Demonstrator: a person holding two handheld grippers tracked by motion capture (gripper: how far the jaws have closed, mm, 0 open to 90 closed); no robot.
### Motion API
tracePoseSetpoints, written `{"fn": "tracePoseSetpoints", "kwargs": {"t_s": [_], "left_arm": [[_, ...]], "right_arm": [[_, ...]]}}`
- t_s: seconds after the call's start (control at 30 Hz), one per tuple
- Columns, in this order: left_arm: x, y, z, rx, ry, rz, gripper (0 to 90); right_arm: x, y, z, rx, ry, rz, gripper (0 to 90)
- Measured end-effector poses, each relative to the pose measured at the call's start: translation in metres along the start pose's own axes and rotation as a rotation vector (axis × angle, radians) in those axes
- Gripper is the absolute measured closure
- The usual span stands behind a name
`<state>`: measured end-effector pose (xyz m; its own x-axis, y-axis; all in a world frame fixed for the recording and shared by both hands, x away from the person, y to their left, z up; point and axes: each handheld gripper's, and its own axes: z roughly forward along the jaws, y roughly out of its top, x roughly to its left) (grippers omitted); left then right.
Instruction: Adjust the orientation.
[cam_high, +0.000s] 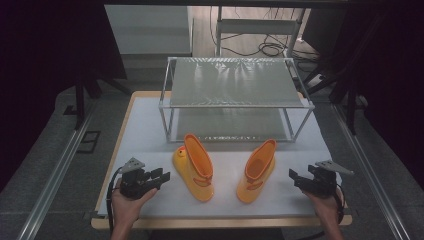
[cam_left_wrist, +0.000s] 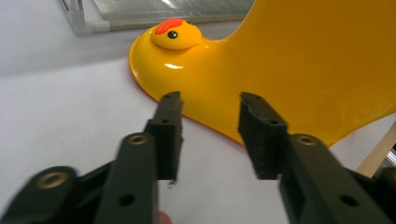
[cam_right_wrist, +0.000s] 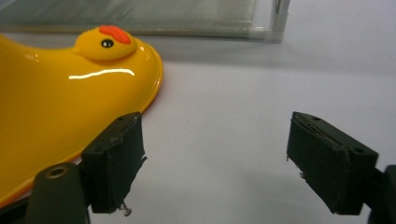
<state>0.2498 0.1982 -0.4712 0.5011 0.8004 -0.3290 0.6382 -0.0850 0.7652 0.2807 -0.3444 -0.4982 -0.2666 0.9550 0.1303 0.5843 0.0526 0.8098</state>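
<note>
Two yellow duck boots on white table (cam_high: 150, 125), frame centre: left boot (cam_high: 195, 167), right boot (cam_high: 257, 170). Left gripper (cam_high: 162, 178) lower left, right gripper (cam_high: 294, 176) lower right; both released, grasping nothing. Metal rack (cam_high: 235, 82) behind.

Dim room, lit desk, soft close-ups
High view dark at edges; overhead glare on shelf rack (cam_high: 235, 82); bright streak on yellow duck boot (cam_right_wrist: 70, 102); near fingers (cam_left_wrist: 168, 135) blurred.

Lab: dark curtains (cam_high: 45, 45), floor cables (cam_high: 260, 47)
</note>
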Motion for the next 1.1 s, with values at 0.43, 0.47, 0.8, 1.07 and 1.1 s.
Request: {"fn": "tracePoseSetpoints", "kwargs": {"t_s": [0.43, 0.47, 0.8, 1.07, 1.1], "left_arm": [[-0.055, -0.018, 0.001, 0.009, -0.032, 0.079, 89.9], [-0.055, -0.018, 0.001, 0.009, -0.032, 0.079, 89.9], [-0.115, -0.034, 0.045, 0.029, -0.086, 0.187, 89.9], [-0.136, -0.027, 0.076, -0.020, -0.021, 0.229, 89.8], [-0.135, -0.026, 0.077, -0.025, -0.013, 0.224, 89.8]], "right_arm": [[-0.005, -0.003, -0.001, -0.021, 0.044, 0.041, 31.8], [-0.004, -0.003, 0.000, -0.017, 0.045, 0.037, 32.0], [-0.005, -0.004, 0.001, -0.017, 0.026, 0.047, 32.7], [-0.008, -0.007, 0.000, -0.008, 0.016, 0.061, 32.7], [-0.008, -0.007, -0.001, -0.006, 0.016, 0.058, 32.7]]}}
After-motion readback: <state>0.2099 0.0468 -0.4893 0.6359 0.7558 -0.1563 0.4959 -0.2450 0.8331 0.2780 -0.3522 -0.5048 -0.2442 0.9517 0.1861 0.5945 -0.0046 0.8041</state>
